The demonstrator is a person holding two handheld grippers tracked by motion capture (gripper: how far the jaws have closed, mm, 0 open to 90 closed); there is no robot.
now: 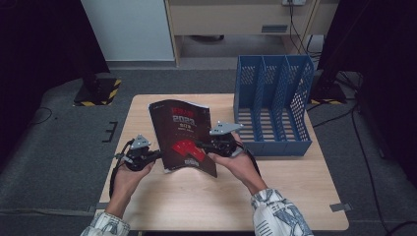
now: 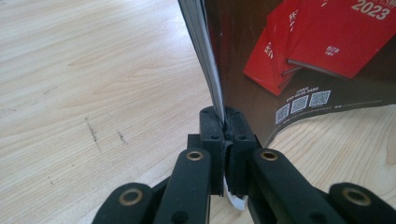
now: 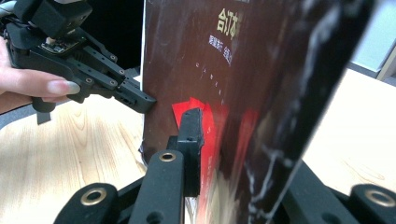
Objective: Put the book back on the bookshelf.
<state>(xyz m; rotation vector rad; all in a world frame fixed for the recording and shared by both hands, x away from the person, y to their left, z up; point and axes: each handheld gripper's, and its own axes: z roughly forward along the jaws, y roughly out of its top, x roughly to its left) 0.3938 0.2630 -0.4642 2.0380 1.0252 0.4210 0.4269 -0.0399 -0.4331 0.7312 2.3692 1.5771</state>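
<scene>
One dark booklet (image 1: 182, 137) between two clamped claws, left claw (image 1: 158, 155) and right claw (image 1: 200, 144).

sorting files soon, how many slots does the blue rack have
3, side by side in the blue file rack at the table's far right corner: left, middle and right, all apparently empty, beside the held book.

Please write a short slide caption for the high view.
Two tools hold a dark magazine beside a blue file rack.

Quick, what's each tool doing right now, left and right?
Left tool: closed on the edge of the book.
Right tool: closed on the book's other edge.
</scene>
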